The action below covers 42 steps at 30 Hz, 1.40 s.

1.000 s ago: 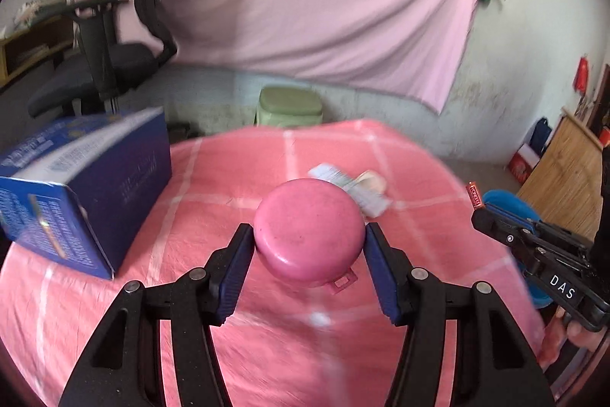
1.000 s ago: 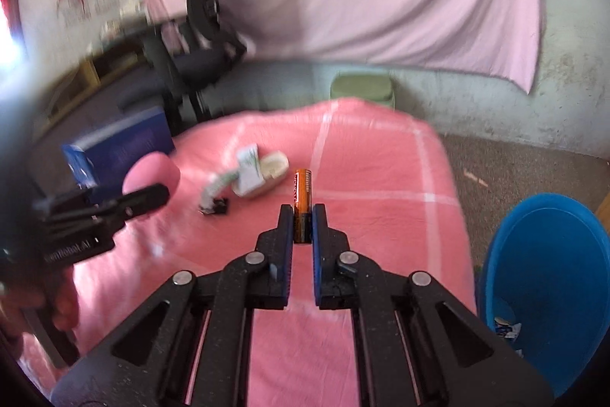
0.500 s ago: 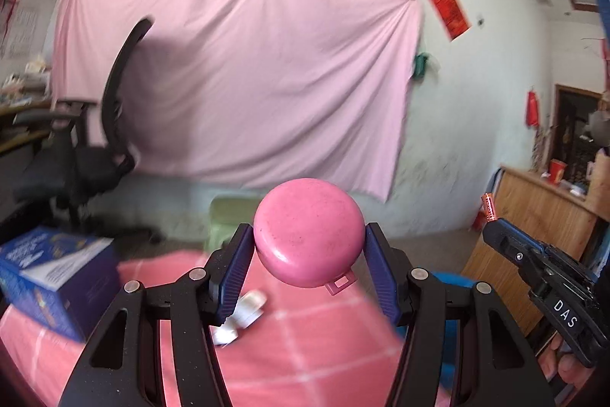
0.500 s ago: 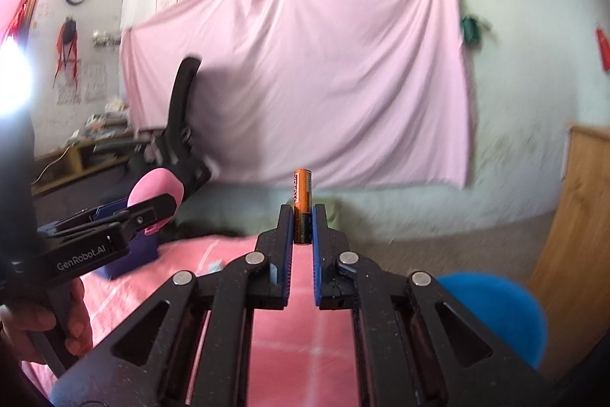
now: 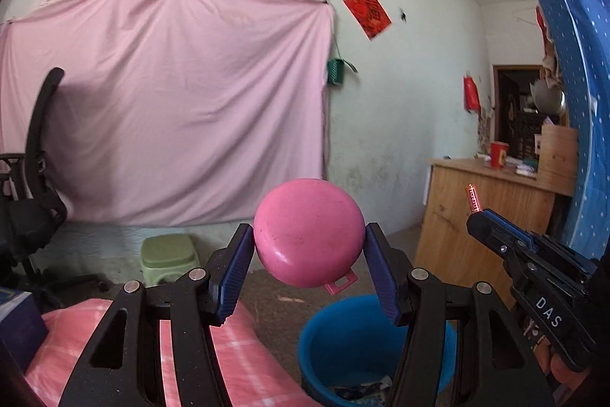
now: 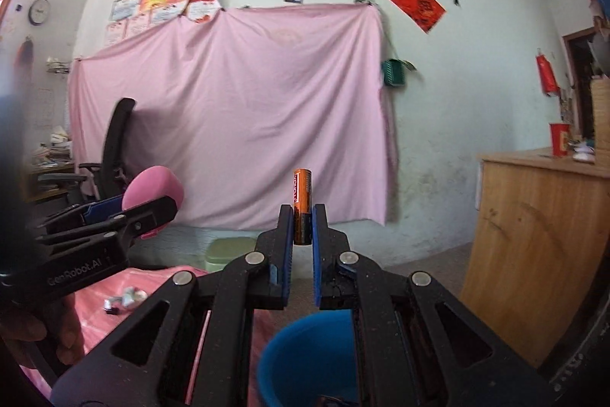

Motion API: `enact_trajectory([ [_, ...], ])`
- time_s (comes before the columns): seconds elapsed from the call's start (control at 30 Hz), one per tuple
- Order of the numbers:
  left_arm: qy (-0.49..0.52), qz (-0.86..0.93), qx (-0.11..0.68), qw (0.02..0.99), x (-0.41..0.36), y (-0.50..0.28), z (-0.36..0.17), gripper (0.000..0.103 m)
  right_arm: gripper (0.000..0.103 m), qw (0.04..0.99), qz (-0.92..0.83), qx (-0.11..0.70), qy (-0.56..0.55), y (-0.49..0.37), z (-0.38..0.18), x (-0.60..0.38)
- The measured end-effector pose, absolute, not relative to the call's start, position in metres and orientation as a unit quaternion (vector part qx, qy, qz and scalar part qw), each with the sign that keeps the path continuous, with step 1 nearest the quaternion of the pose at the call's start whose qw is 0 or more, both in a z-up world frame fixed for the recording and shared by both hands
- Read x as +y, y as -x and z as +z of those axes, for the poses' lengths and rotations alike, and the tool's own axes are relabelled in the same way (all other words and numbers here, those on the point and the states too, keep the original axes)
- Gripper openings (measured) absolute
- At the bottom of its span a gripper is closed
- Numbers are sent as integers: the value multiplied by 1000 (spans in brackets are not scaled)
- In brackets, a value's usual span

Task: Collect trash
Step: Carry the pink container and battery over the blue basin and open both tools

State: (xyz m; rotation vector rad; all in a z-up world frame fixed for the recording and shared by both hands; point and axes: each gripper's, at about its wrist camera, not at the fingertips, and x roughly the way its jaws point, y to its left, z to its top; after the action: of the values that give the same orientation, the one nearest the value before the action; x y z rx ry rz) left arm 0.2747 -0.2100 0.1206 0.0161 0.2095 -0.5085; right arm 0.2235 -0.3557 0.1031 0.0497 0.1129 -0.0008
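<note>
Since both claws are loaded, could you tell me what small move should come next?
Probably carry both a little further over the blue bucket, then let go. The left claw grips a pink lid, the right claw a battery, and the bucket sits just below and ahead.

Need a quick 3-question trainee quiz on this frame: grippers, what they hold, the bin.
1. True or false: the left gripper is shut on a pink round lid.
2. What does the right gripper hold?
3. Pick one: the blue bucket is A) on the pink-clothed table, B) on the floor beside it, C) on the wooden desk.

Key: 1 true. 2 an orange-and-black battery, upright. 3 B.
</note>
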Motion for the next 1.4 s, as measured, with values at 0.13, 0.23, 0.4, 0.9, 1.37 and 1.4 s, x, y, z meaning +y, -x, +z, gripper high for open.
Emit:
enact_trajectory([
  [0.13,-20,-262,145,954,-241,-287,107,53,35,994,-27,87,-52,-223,81,-385],
  [0.23,-26,-268,178,946,-262,-297,95,53,35,991,-43,110,-65,-225,66,-404],
  [0.4,-33,-273,230,934,-286,-314,74,53,35,984,-52,151,-79,-232,40,-421],
  [0.9,-16,-267,421,867,-318,-356,3,54,36,955,-35,267,-128,-266,-15,-444],
  [1.37,-6,-259,399,880,-295,-347,11,55,53,953,-26,276,-122,-264,-12,-435],
  [1.4,-1,-259,394,882,-291,-346,13,55,54,955,-26,272,-119,-262,-7,-433],
])
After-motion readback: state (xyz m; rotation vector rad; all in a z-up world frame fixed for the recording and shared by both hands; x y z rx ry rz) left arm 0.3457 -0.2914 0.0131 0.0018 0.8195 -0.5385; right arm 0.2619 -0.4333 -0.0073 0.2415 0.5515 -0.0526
